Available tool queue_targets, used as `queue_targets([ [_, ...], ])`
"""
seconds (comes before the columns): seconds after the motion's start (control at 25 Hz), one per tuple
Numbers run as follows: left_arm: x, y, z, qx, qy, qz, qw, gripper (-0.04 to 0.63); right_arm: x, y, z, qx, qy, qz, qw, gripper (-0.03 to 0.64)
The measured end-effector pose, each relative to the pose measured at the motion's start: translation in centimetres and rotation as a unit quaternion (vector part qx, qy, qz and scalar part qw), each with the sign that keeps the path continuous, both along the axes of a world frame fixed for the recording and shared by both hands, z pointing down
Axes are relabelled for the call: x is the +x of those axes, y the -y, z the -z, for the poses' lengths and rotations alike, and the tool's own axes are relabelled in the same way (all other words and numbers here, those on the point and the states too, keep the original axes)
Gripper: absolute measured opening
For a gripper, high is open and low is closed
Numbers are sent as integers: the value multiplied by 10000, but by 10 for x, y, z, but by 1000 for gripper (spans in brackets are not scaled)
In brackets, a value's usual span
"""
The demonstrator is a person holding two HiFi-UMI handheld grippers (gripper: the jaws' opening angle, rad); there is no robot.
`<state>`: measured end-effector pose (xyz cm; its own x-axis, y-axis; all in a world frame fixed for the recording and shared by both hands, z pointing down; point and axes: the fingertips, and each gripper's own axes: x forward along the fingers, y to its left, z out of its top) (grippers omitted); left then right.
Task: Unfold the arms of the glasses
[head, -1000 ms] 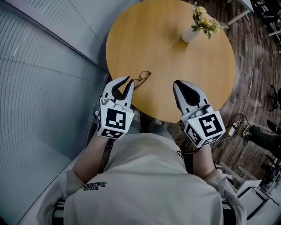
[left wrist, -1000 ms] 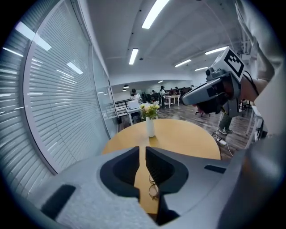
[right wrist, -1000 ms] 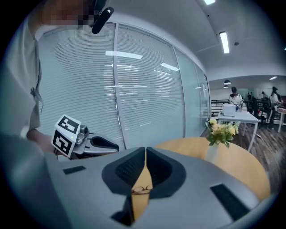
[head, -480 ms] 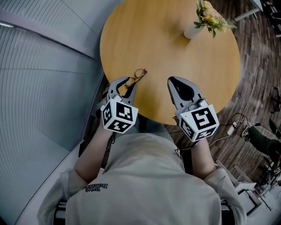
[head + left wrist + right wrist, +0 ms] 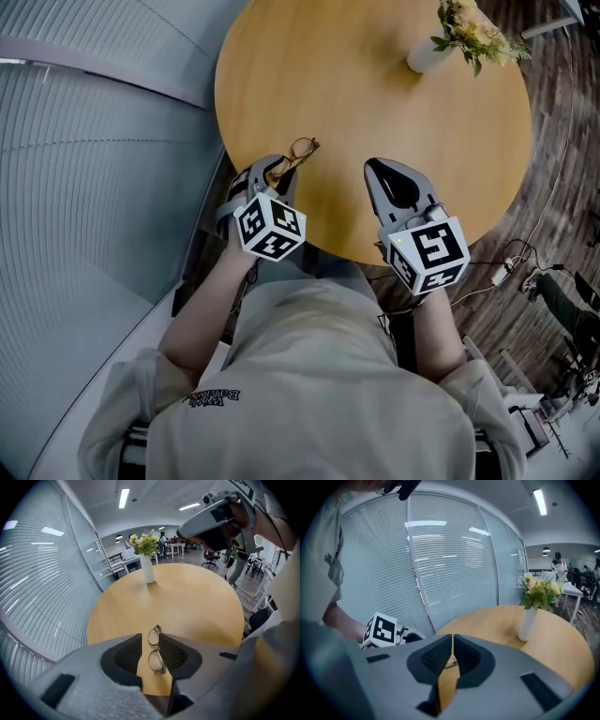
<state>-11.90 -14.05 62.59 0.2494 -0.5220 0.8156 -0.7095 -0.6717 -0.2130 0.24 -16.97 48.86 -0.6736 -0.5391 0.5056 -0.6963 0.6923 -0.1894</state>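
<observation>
Folded glasses (image 5: pixel 155 649) seen on counter (image 5: pixel 375 94) edge, bracketed by left gripper (image 5: pixel 150 638), narrowly parted, unclamped. Right gripper (image 5: pixel 453 639) closed, empty. 0 of 2 arms unfolded.

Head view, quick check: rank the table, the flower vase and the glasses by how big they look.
1. table, by far the largest
2. flower vase, counting its blooms
3. glasses, roughly matching the bare vase alone
</observation>
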Motion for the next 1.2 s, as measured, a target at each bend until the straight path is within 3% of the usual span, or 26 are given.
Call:
queue_targets([
  [0.4, -9, 10, -61, -574, 293, -13, 9979, 110, 3, 2, -29, -254, -123, 58, 9996, 34],
  [0.84, -1, 7, -95, -1262, 333, 210, 9912, 110, 7, 7, -45, -498, -82, -64, 9987, 34],
  [1.2, -7, 10, -106, -1131, 702, 134, 9910, 63, 5, 1, -53, -636, -106, -61, 9979, 34],
])
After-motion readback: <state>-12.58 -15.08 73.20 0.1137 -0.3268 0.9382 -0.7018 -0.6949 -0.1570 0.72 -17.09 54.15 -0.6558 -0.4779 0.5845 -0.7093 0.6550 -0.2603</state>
